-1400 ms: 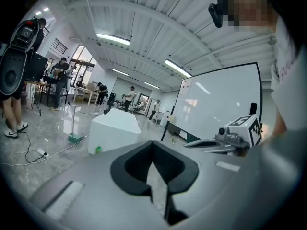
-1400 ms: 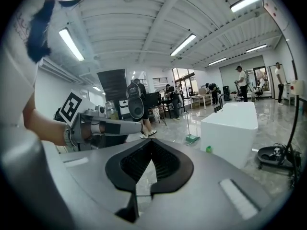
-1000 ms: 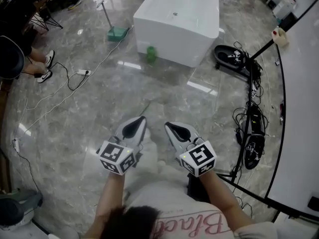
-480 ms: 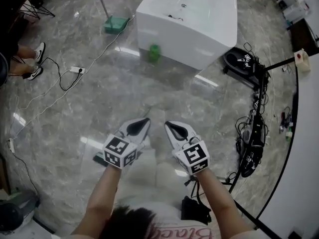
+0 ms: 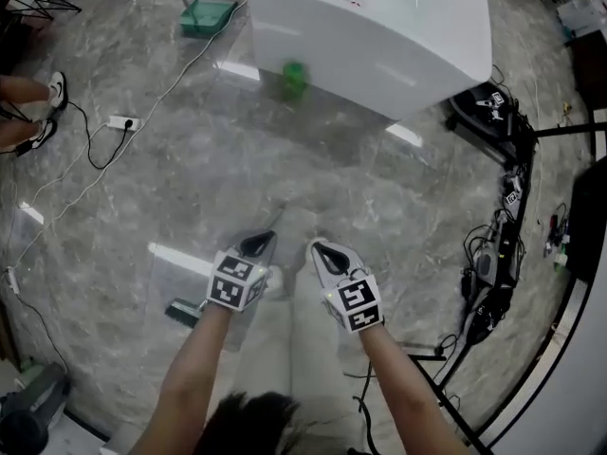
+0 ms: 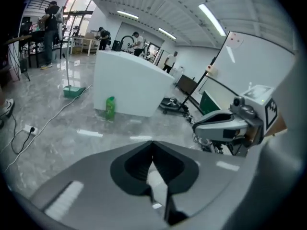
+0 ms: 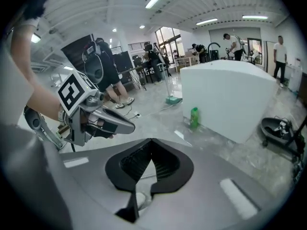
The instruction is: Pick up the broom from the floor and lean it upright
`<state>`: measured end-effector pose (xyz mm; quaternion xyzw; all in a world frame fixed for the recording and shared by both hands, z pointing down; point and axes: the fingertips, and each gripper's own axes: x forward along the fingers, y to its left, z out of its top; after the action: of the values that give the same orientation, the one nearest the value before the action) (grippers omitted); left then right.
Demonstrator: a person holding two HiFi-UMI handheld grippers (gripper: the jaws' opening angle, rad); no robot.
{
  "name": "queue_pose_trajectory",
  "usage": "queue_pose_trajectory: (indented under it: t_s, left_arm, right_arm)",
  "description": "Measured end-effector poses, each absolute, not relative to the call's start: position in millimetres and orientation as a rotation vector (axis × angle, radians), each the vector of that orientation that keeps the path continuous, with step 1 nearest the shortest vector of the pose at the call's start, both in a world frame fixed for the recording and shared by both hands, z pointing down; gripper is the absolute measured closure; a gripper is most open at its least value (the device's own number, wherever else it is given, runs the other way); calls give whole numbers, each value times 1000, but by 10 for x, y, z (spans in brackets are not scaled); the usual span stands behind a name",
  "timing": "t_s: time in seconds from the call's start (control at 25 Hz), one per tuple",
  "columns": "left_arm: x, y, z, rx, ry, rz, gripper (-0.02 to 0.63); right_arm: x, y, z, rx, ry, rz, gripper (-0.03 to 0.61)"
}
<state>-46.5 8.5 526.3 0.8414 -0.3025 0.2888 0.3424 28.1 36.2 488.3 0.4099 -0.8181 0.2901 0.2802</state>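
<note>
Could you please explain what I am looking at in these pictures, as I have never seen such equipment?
No robot here: a person holds a left hand-held gripper and a right hand-held gripper, each bearing a marker cube. One picture comes from a head camera looking down; the other two from cameras riding on each gripper, looking along its jaws. Both pairs of jaws are together, holding nothing. On the marble floor stand a white block and a green bottle; cables lie about, and a thin stick, possibly the broom's handle, lies ahead of the grippers.

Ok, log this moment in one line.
left gripper: shut, empty | right gripper: shut, empty | both side by side above floor
</note>
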Motion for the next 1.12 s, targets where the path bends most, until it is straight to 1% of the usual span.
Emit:
queue_pose_trajectory:
  t_s: [0.2,0.4,0.6,0.68,0.76,0.84,0.96,1.12]
  left_arm:
    - [-575,48,6374,2070,-815,917,613]
    - [-621,13,7176,1971,-852,1016,612]
    - [-581,151,8027,1905,-782,1127,605]
    - [-585,189,8294,1901,-767,1177,577]
    - [-597,225,8531,1900,-760,1226,533]
    - [-590,282,8737,1899,-741,1271,528]
    - [-603,418,9027,1893,-700,1353,497]
    - [-657,455,9334,1915,-677,1439,492]
  right_arm:
    - [242,365,5711,1048,-2153,883,577]
    - [168,402,6479,930,-2126,903,577]
    - [260,322,7136,909,-2091,940,577]
    - [274,320,7379,875,-2079,922,577]
    - [294,315,7592,843,-2068,898,577]
    - [336,303,7758,836,-2060,889,577]
    - [392,319,7973,829,-2051,887,577]
    - [407,342,8248,776,-2039,842,577]
